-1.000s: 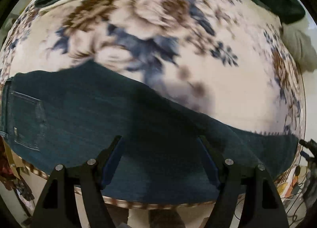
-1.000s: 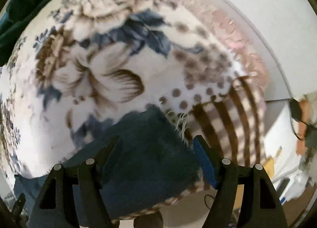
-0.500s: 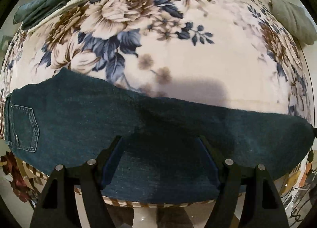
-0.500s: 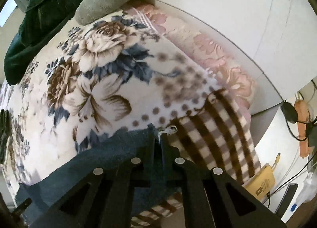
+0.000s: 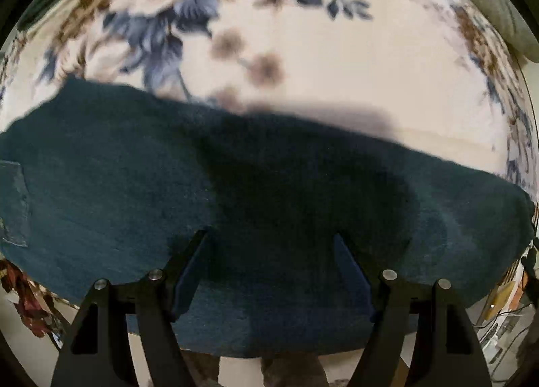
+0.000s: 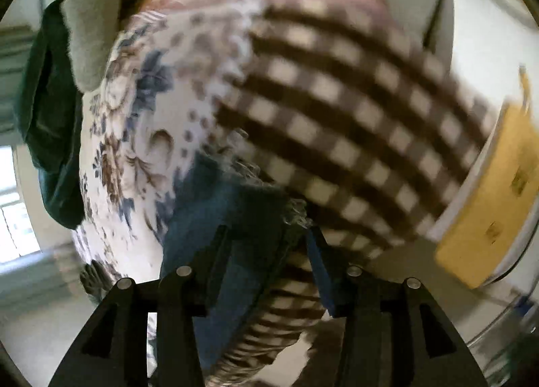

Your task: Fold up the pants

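Observation:
Dark blue jeans [image 5: 141,185] lie flat across a floral blanket [image 5: 337,67], with a back pocket [image 5: 13,201] at the far left. My left gripper [image 5: 271,238] is open and hovers just above the middle of the leg. In the right wrist view the frayed hem end of the jeans [image 6: 235,215] lies between the fingers of my right gripper [image 6: 266,235], which is open. That view is tilted and blurred.
A brown checked cloth [image 6: 337,110] covers the bed's end beside the hem. A grey pillow [image 6: 91,33] and a dark green cloth [image 6: 50,110] lie at the far side. A yellow box [image 6: 488,201] stands off the bed at the right.
My right gripper closed near the hem half a second ago and now stands open, and its view has swung and tilted. My left gripper has moved closer to the jeans.

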